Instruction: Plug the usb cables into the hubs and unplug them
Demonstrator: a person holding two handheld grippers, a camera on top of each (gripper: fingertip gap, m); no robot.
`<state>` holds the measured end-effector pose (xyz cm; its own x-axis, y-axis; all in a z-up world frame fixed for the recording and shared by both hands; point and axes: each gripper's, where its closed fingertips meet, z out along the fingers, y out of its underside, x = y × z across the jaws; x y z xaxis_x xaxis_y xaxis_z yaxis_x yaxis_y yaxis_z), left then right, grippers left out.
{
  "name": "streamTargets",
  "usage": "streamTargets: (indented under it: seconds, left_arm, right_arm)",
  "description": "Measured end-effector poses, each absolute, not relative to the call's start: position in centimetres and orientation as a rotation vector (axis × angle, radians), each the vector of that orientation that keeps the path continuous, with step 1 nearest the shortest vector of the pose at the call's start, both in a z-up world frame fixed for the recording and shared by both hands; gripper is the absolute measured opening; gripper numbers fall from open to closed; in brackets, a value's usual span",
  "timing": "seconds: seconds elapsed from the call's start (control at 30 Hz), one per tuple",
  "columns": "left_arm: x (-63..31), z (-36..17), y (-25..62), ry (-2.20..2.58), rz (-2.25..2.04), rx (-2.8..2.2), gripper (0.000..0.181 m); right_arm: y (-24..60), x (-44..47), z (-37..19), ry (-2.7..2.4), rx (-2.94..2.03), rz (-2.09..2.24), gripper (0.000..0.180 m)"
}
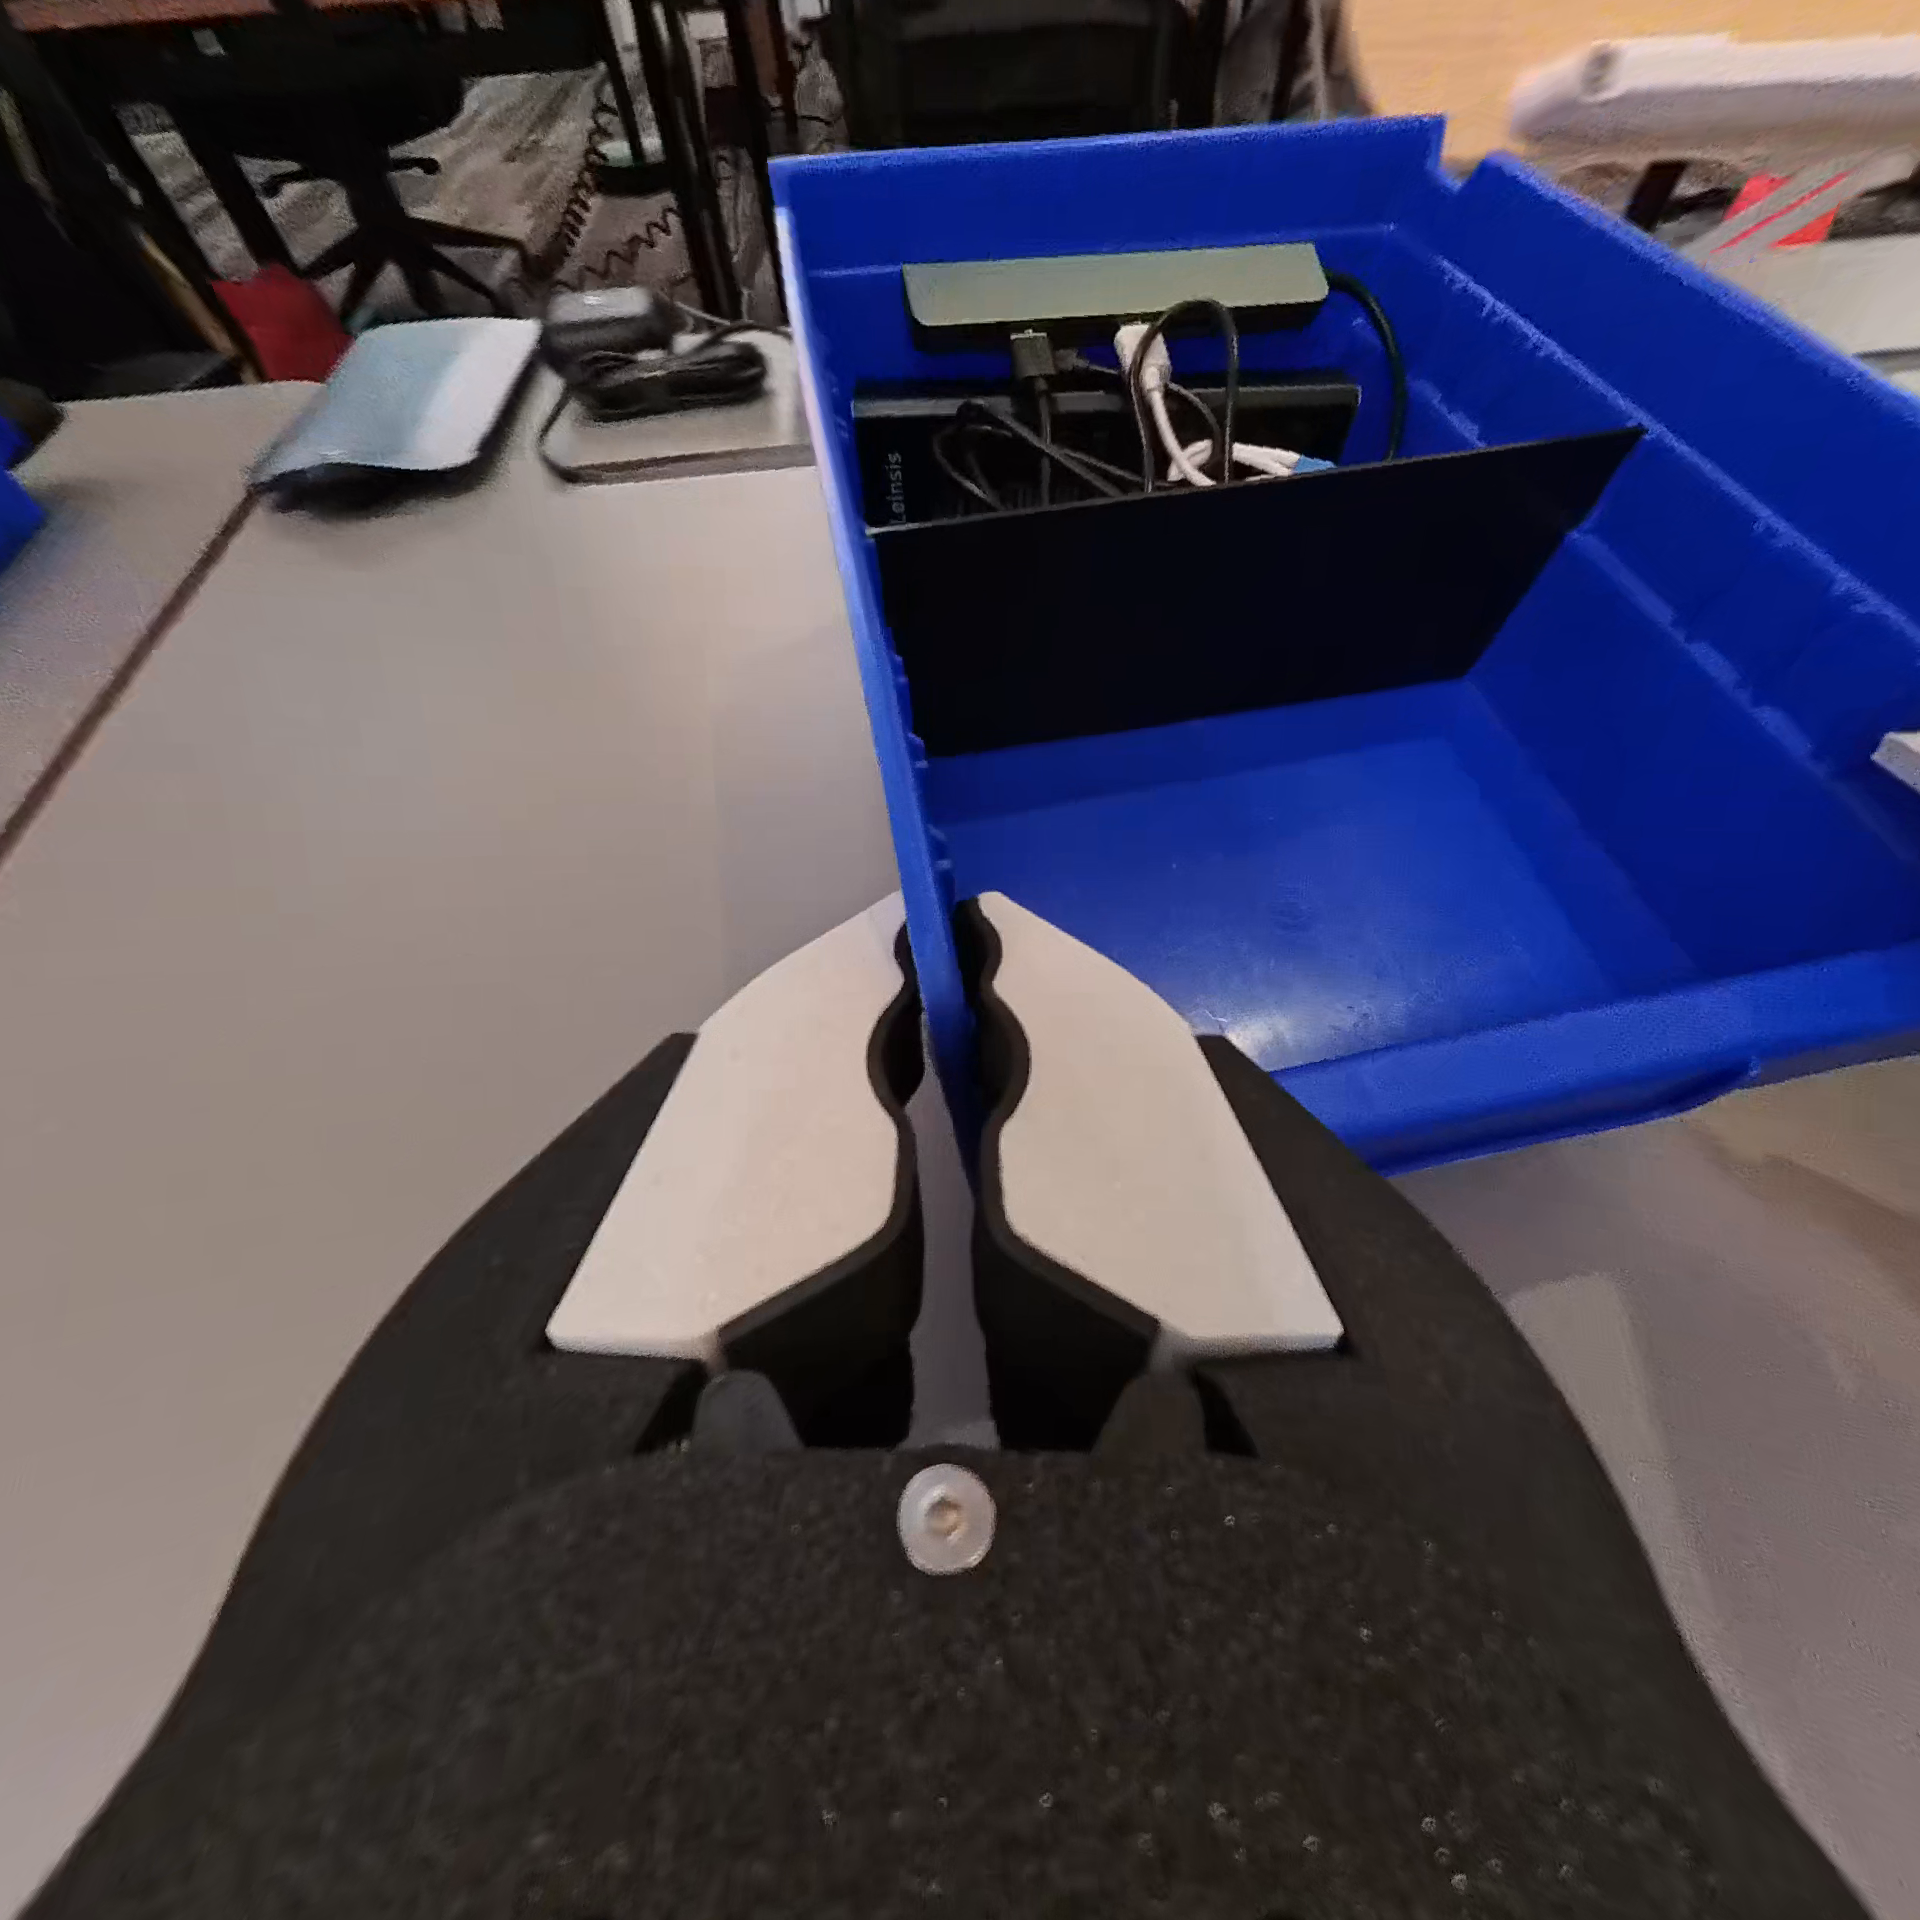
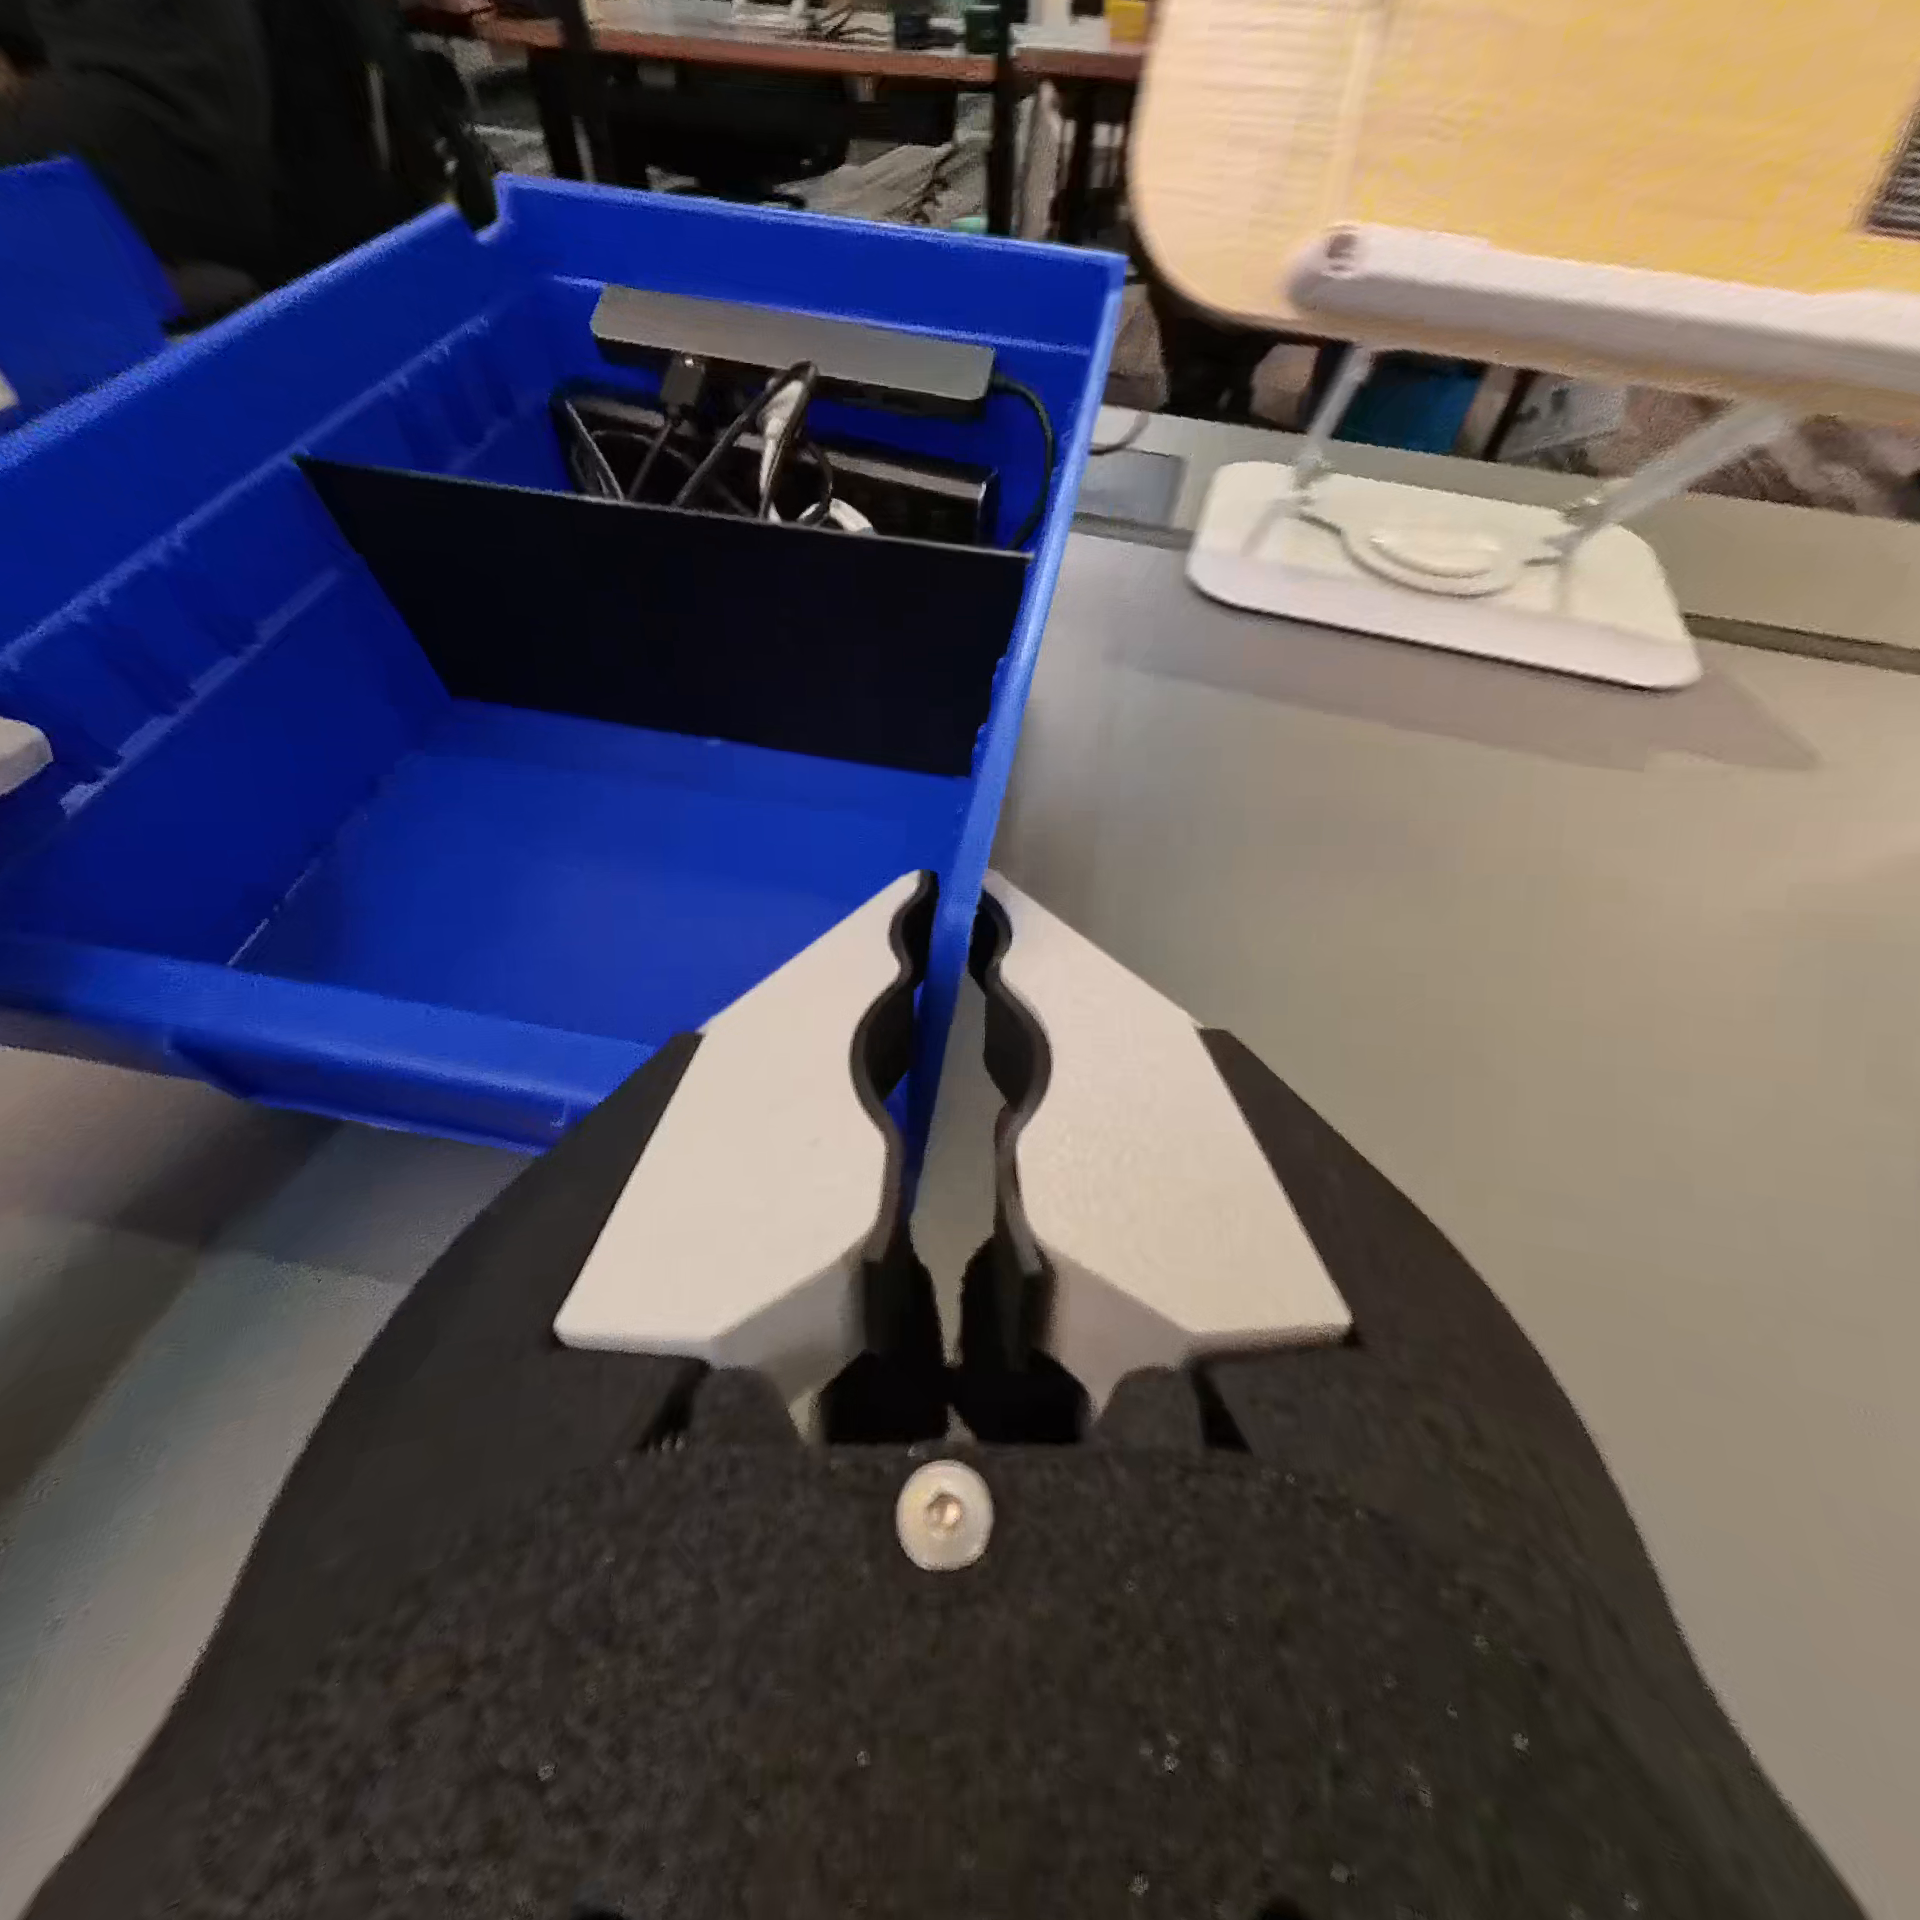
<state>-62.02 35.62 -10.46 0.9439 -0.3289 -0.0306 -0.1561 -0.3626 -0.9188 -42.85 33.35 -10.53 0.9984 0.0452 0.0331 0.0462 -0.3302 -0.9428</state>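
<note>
A blue bin (image 1: 1299,914) stands on the grey table. A black divider (image 1: 1195,603) splits it. Behind the divider lies a grey hub (image 1: 1112,291) with black and white usb cables (image 1: 1153,416) plugged in over a black box. My left gripper (image 1: 940,925) is shut on the bin's left wall near its front corner. In the right wrist view the same bin (image 2: 520,852), the hub (image 2: 790,343) and the cables (image 2: 748,447) show. My right gripper (image 2: 951,904) is shut on the bin's right wall near the front. The bin's front compartment holds nothing.
A grey pouch (image 1: 405,405) and a black adapter with cord (image 1: 644,353) lie on the table left of the bin. A white stand (image 2: 1444,571) sits on the table right of the bin. Another blue bin (image 2: 73,270) is at far left. Left tips to right tips: about 20 cm.
</note>
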Motion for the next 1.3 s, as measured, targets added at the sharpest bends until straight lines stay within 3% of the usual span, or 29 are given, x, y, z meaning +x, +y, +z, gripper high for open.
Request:
streamTargets:
  seconds: [0.37, 0.5, 0.57, 0.7, 0.8, 0.9, 1.07, 1.17, 1.3]
  left_arm:
    - [-66.6, -12.4, 37.8, 0.208, -0.146, -2.031, 0.004]
    - [-68.0, -12.5, 37.8, 0.072, -0.161, -2.063, 0.027]
    - [-68.6, -12.6, 38.1, 0.047, -0.202, -2.058, 0.034]
    - [-68.6, -12.6, 37.8, 0.065, -0.207, -2.047, 0.026]
    - [-69.7, -12.8, 36.9, -0.002, -0.097, -2.115, 0.043]
    - [-69.7, -11.6, 35.0, -0.098, -0.092, -2.111, 0.044]
    - [-63.6, -8.8, 29.9, -0.022, -0.126, -1.925, 0.035]
    - [-57.9, -11.3, 26.7, 0.172, -0.152, -1.901, 0.031]
    - [-53.2, -11.6, 26.4, 0.310, -0.405, -1.945, 0.020]
  right_arm:
    - [33.3, -48.0, -11.9, -0.367, -1.993, 0.310, 0.016]
    - [26.5, -46.8, -10.8, -0.586, -2.015, 0.730, 0.033]
    - [23.5, -43.6, -11.1, -0.617, -2.010, 0.796, 0.045]
    - [20.3, -33.0, -11.5, -0.514, -1.912, 0.652, 0.047]
    - [18.7, -25.2, -10.4, -0.337, -1.879, 0.617, 0.053]
    - [18.1, -19.2, -8.2, -0.164, -1.836, 0.739, 0.050]
    - [19.8, -5.9, -7.2, 0.057, -1.768, 0.324, 0.047]
    - [19.6, 0.0, -9.6, 0.037, -1.836, -0.092, 0.047]
    - [20.8, -1.5, -11.9, 0.180, -1.901, 0.140, 0.040]
